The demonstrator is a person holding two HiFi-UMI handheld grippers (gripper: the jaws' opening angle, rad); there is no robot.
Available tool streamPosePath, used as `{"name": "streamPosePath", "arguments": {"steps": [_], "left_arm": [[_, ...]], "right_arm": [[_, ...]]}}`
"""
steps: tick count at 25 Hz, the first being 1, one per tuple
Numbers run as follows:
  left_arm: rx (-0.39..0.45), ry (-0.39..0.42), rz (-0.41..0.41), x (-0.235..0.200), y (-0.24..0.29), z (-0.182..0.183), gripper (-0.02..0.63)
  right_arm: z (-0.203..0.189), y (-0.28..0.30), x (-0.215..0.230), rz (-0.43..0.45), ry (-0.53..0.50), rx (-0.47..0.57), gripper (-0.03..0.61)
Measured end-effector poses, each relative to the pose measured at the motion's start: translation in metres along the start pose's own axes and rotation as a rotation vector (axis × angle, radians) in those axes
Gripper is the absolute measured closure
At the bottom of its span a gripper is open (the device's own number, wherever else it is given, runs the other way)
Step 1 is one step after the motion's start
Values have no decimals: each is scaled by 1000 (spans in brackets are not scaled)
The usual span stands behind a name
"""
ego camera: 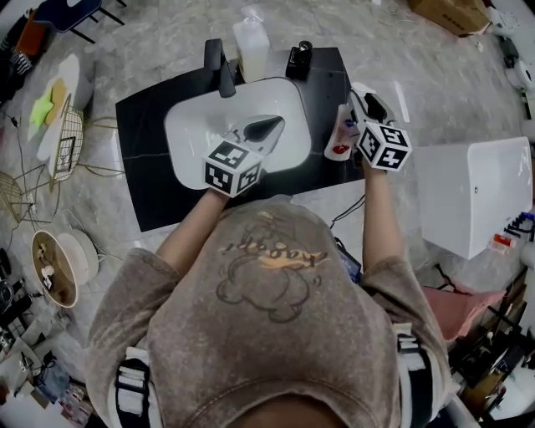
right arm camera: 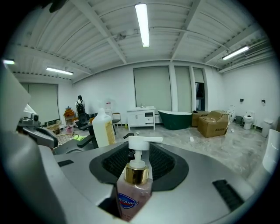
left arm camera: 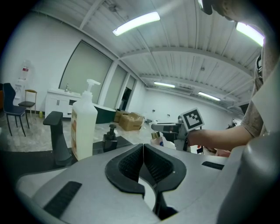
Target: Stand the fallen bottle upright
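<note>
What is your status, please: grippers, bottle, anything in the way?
Left gripper shut, empty, over the basin. Right gripper shut on pump bottle, held upright. Nothing blocking seen; tall white bottle stands apart behind the basin.

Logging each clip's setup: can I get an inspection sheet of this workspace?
Surface: black counter with a white sink and black tap.
Job's things: pink soap bottle, held at the counter's right edge.
Clutter: white pump bottle and black dispenser behind the sink.
Grippers: left gripper jaws shut, empty, over the sink; right gripper jaws shut on the soap bottle.
Cables: one cable by the counter's front.
Surroundings: white cabinet, wire baskets, cardboard box.
</note>
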State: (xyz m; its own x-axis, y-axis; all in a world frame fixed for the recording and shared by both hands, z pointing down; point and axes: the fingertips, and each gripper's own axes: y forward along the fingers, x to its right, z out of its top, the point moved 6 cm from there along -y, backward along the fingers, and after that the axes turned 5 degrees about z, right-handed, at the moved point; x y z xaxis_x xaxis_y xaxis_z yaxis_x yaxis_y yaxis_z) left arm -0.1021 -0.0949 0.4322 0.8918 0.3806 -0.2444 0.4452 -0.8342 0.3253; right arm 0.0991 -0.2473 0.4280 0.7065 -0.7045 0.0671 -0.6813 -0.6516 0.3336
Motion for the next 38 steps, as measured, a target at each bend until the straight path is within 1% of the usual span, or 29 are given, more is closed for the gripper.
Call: {"name": "streamPosePath", "arguments": {"steps": [6, 16, 28, 38], "left_arm": [[0, 1, -6, 1, -2, -1, 594], [-7, 4, -27, 6, 1, -2, 594], [-35, 11, -101, 32, 18, -7, 594], [-39, 28, -130, 49, 27, -5, 594]], "right_arm": [[5, -12, -3, -19, -6, 50, 425], [4, -38, -10, -43, 2, 94, 425], [-3, -78, -19, -65, 27, 134, 425], [-10, -99, -28, -62, 25, 149, 425]]}}
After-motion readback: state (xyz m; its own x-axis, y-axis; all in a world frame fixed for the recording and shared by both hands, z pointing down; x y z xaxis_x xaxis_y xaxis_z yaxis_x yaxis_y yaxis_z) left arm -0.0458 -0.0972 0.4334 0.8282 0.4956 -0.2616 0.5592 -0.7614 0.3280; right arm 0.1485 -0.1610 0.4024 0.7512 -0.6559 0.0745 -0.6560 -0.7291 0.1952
